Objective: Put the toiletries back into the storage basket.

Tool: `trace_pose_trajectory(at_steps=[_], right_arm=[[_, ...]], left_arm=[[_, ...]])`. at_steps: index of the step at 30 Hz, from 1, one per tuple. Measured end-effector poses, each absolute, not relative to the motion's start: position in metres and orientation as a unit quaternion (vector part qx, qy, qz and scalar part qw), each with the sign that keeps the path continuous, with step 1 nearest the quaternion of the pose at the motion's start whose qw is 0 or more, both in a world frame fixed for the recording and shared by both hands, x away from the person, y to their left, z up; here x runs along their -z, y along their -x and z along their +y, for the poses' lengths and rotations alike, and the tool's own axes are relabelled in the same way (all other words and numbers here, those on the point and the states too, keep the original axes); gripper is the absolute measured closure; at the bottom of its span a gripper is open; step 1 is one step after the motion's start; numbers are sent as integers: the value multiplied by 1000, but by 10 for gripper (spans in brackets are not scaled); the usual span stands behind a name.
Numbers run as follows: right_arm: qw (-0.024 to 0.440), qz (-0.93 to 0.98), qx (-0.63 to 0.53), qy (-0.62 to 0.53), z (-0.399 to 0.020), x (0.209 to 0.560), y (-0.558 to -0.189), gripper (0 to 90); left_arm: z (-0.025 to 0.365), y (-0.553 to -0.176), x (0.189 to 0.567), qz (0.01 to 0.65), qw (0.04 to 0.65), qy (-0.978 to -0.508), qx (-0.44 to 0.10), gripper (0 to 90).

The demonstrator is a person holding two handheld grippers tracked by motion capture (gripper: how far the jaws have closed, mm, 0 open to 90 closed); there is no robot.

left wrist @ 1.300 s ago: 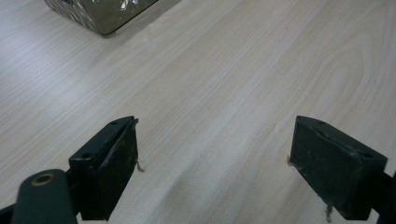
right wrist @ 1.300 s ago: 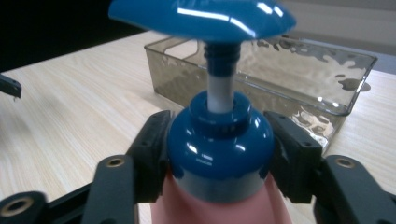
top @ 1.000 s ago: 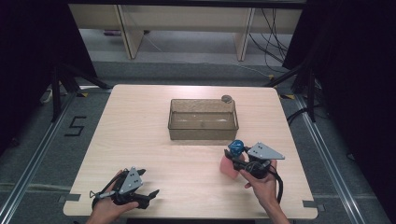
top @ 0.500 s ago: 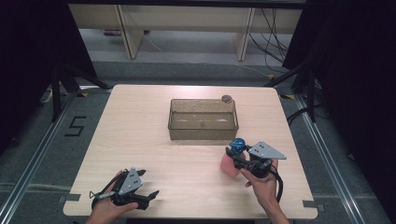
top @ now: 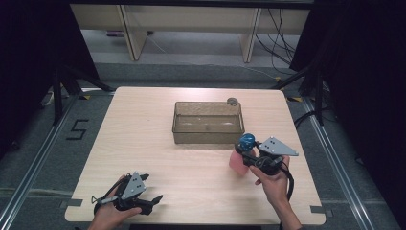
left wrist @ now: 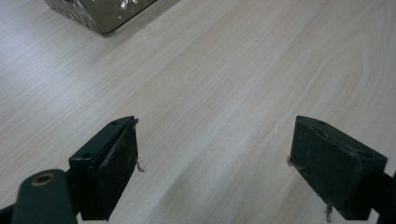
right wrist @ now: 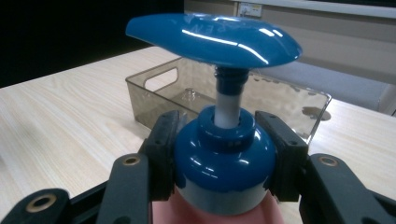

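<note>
A pink pump bottle (top: 238, 162) with a blue cap and pump head (right wrist: 215, 37) stands upright, just in front of the clear bin's right end. My right gripper (top: 245, 152) is shut on the blue cap (right wrist: 224, 161), one pad on each side of it. The bottle's base is hidden in the right gripper view, so I cannot tell whether it rests on the table. At the table's front left, my left gripper (top: 148, 191) lies low over bare wood, open, with nothing between its pads (left wrist: 116, 163).
A clear smoky bin (top: 208, 122) sits at the middle of the wooden table (top: 143, 129); something small lies inside it (right wrist: 189, 95). A small round grey object (top: 232, 101) lies behind the bin's far right corner. Dark floor surrounds the table.
The right hand with the bottle has shifted slightly right and toward the near edge. The left hand has stayed put.
</note>
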State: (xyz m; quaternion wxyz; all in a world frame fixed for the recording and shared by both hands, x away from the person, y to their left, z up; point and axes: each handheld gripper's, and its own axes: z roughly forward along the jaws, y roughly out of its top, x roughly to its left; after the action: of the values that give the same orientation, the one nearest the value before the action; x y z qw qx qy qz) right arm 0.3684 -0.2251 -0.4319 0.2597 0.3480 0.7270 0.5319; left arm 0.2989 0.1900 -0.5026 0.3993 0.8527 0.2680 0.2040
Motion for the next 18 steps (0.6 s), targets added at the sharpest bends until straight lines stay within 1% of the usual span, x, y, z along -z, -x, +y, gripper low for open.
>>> trace_pose_trajectory(at_steps=[2,3,4,5,7,8,10,11,12,17,18], right_arm=[[256,727,-533,-349,-224,429,-371,533],[270,725,-532,-345,-225,427,-374,533],[270,725,-532,-345,-225,427,-374,533],[256,726,-535,-347,-224,423,-376,533],[264,729,-530,-345,-224,421,-377,533],[256,727,-535,-346,-223,419,-378,533],[260,722,-533,-357,-222,415,-379,533],[274,727,-531,-340,-223,410,-384,533],[266,727,-535,-339,-222,409,-386,533],[266,723,-536,-345,-220,399,-391,533],[271,724,-535,-340,-220,397,-393,533]], left_arm=[[191,-299,502,265,397,-854,-204,148],[191,-299,502,266,396,-855,-204,148],[191,-299,502,266,396,-855,-204,148],[190,-299,502,267,400,-852,-207,149],[191,-299,502,267,399,-853,-207,149],[191,-299,502,266,397,-853,-207,149],[191,-299,502,269,396,-853,-209,149],[190,-299,503,271,402,-850,-207,149],[191,-299,502,268,397,-853,-208,149],[190,-299,503,271,402,-850,-207,148],[190,-299,503,271,402,-850,-207,148]])
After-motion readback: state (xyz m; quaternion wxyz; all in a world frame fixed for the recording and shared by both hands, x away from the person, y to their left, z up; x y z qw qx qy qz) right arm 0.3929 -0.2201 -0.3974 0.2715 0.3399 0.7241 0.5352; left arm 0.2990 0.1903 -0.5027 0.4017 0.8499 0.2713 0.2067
